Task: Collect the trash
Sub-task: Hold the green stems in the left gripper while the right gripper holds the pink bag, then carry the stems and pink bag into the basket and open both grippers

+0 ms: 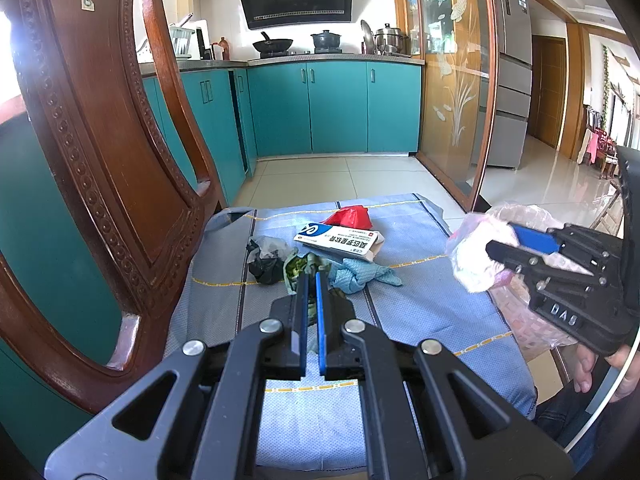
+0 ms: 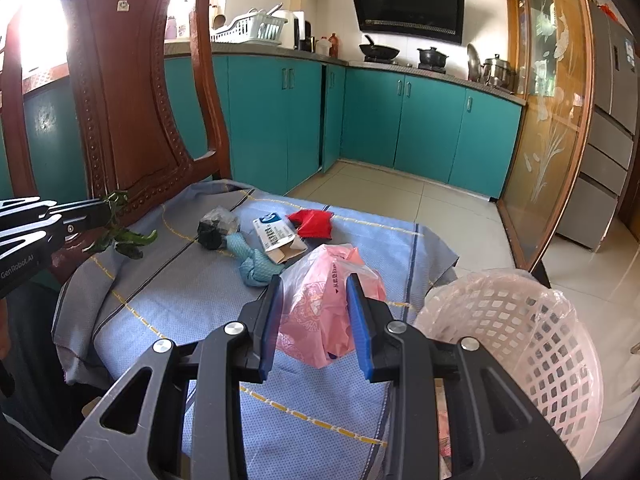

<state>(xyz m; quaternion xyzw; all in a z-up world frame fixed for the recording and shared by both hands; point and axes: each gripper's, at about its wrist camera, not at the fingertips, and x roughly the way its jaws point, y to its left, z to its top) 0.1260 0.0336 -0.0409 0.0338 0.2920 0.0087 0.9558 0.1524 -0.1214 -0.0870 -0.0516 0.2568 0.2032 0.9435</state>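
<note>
Right wrist view shows my right tongs (image 2: 316,312) pinching 1 pink plastic bag (image 2: 320,312) above the blue cloth (image 2: 168,292), just beside 1 lined basket (image 2: 516,320). My left tongs (image 1: 311,292) are clamped narrow on 1 leafy green scrap (image 2: 120,232). I judge both pieces are mid-carry; next each must reach over the basket rim and let go. 4 pieces remain on the cloth: black wad (image 2: 214,228), blue rag (image 2: 252,264), box (image 2: 276,234), red wrapper (image 2: 312,222).

Both wrist views face the cloth-covered table (image 1: 420,300) closely.
</note>
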